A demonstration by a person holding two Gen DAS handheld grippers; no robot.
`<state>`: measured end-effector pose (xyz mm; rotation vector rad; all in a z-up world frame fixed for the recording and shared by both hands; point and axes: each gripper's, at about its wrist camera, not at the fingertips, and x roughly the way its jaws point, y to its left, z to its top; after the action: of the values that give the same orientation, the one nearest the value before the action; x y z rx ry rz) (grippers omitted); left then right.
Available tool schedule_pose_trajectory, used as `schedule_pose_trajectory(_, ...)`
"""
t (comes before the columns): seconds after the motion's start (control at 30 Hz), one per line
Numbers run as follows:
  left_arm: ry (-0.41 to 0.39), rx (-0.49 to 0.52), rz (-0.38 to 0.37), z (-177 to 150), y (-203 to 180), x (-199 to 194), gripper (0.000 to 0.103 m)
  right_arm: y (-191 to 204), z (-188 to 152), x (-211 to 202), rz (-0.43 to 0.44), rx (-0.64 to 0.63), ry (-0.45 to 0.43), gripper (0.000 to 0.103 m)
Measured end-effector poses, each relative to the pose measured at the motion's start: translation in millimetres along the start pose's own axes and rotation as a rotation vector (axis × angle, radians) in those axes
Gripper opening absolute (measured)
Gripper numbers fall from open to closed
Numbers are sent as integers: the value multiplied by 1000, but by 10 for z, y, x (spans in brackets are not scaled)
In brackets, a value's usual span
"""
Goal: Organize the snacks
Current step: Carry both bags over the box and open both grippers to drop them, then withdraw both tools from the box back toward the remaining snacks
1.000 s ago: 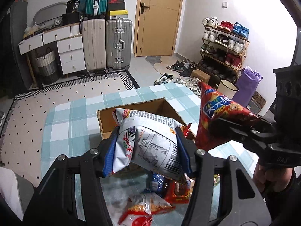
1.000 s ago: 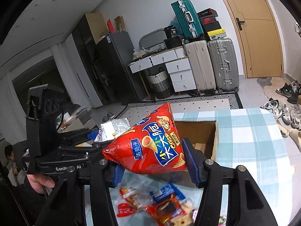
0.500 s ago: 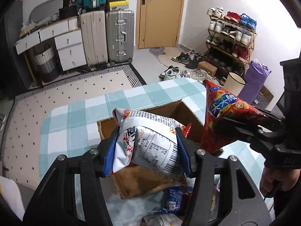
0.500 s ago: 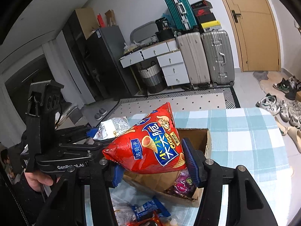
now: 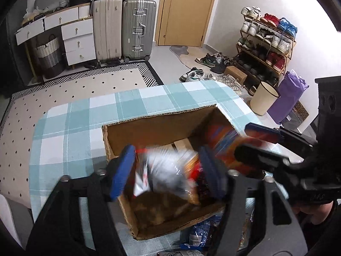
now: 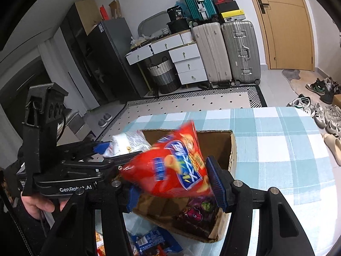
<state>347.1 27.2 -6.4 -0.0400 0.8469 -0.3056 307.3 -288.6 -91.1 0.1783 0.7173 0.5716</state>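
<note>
An open cardboard box stands on the checked table. My left gripper hangs over the box with its jaws opening. A blurred white snack bag drops between the blue pads, clear of both. My right gripper is over the box as well, its jaws also opening. The red chip bag tilts and slips between them, blurred. In the left wrist view the right gripper shows at the right with the red bag. The white bag shows in the right wrist view too.
Several packets lie in the box. Loose snacks lie on the cloth in front of it, including a blue packet. Beyond the table are suitcases, a shoe rack and a cream bin. A hand holds the left gripper.
Both grippers have moved forward and down over the box. Their jaws have spread, and the white bag and the red bag have come loose and are falling.
</note>
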Motion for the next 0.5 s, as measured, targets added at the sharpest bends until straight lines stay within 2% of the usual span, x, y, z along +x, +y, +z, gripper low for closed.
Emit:
schedule_pose_trajectory(0.03,-7,-5,4,-5,16,-5,80,-8,1,6,-3,2,1,76)
schedule_pose_trajectory(0.07,-14,-6,1,-23,8,-60,80,-17,-7,-8,-12,5,-9,85)
schedule_pose_trajectory(0.5,-74,12,68,-300,-189,-635,80,38,-79,-490,-41,-12,-78,86)
